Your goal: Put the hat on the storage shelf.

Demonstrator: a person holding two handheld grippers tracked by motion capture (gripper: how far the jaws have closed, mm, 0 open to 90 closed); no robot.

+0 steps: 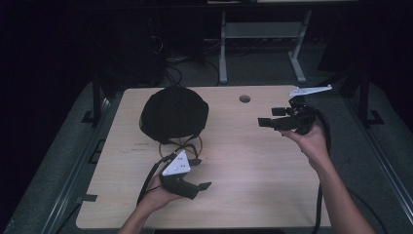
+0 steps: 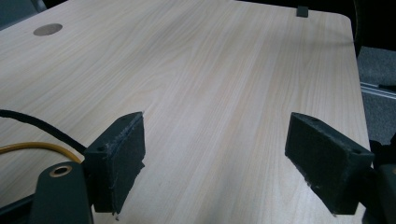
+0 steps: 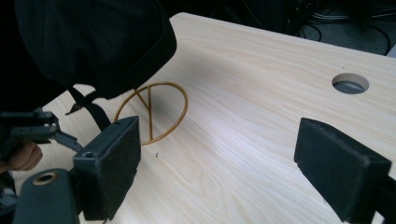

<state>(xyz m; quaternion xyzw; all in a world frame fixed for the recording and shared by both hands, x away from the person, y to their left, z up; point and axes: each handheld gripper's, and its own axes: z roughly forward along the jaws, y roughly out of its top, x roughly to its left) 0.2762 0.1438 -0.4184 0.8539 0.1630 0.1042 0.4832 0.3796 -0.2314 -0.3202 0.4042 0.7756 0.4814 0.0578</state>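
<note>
A black dome-shaped cap (image 1: 174, 113) rests on a thin gold wire stand (image 1: 181, 145) at the back left of the wooden table (image 1: 253, 165). A black strap (image 3: 91, 109) hangs from the cap's rim (image 3: 93, 42) over the gold ring (image 3: 154, 112). My left gripper (image 1: 200, 173) sits low in front of the stand, near the table's front edge. Its jaws (image 2: 215, 163) are open over bare wood. My right gripper (image 1: 271, 117) hovers at the right, pointing left toward the cap. It (image 3: 219, 163) is open with nothing between its pads.
A round cable hole (image 1: 245, 98) lies in the table's back middle. A small black clip (image 2: 302, 10) sits on a table edge. Grey metal frame legs (image 1: 223, 53) and cables stand on the dark floor behind. Rails (image 1: 73, 175) run along both sides of the table.
</note>
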